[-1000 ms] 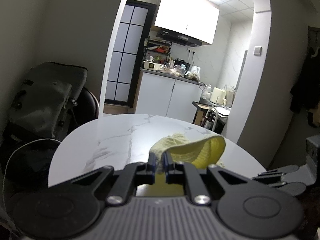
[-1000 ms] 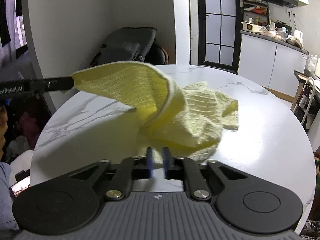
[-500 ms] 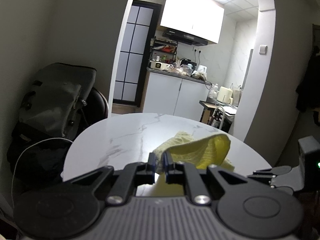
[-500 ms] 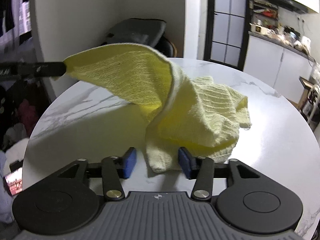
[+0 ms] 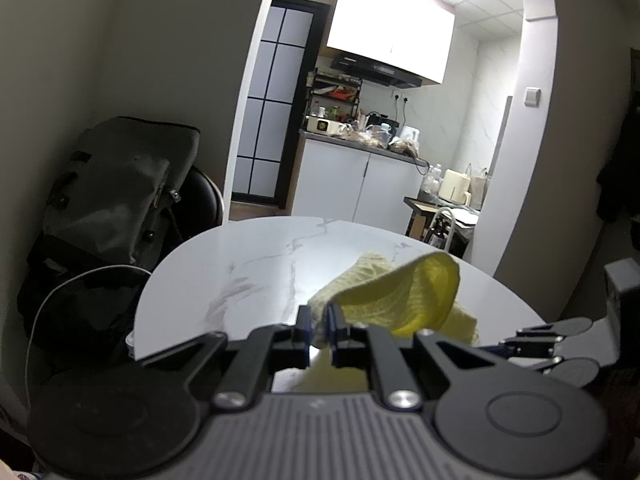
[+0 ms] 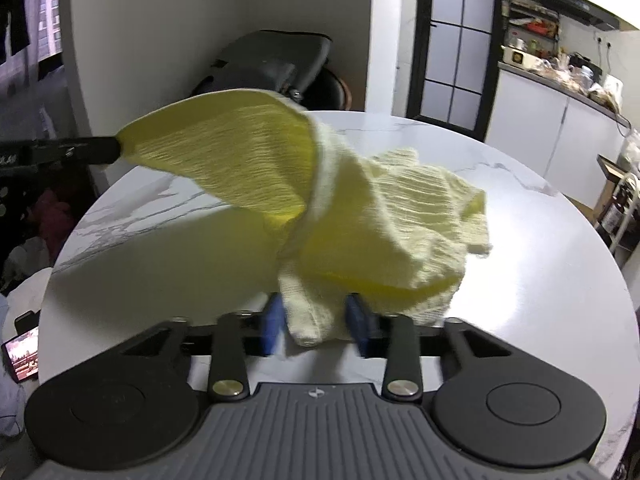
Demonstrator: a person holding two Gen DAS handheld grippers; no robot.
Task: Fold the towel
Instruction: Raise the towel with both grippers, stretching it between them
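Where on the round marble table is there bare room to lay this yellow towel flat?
The white marble round table is bare left of the crumpled yellow ribbed towel, under the corner lifted by the left gripper, and along the far rim. The near centre by the right gripper is crowded.

Right hand-held gripper (image 6: 316, 330): its blue pads (image 6: 273, 324) are smeared with motion blur, and the towel (image 6: 384, 220) dangles a corner between them, contact unreadable. The towel's spread hides the desk (image 6: 160, 248) beyond it. Off to its left, the left hand-held gripper (image 6: 116, 146) runs out of frame, only a dark tip showing. Left view: the towel (image 5: 400, 300) corner is buried between the closed fingers (image 5: 303, 326), and the right hand-held gripper (image 5: 532, 344) is clipped by the edge.
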